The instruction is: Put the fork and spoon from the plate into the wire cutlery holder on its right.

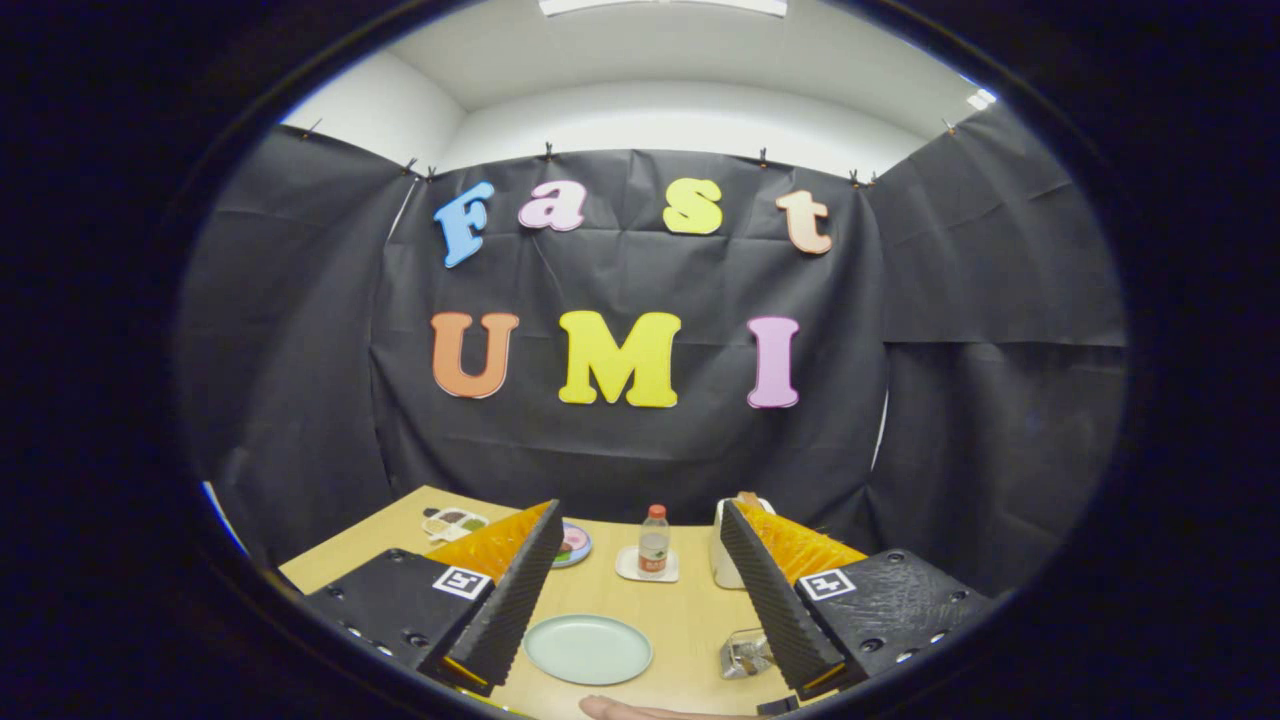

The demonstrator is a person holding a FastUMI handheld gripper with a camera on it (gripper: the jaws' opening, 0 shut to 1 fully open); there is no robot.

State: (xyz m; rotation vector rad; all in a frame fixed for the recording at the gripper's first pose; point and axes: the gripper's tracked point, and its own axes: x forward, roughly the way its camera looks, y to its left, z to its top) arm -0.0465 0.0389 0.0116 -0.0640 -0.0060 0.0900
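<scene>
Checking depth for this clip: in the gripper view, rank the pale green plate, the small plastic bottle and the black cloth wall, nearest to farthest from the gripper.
1. Pale green plate, between the open gripper fingers.
2. Small plastic bottle, beyond the fingers, on a white coaster.
3. Black cloth wall, behind the table.

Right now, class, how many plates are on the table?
2: a plain plate between the open fingers, and a patterned plate beyond it, partly behind one finger. Others may be hidden.

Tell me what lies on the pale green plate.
The plate, between the open claw's fingers, looks bare: no fork or spoon shows on it. Its left rim is hidden behind the left finger.
</scene>
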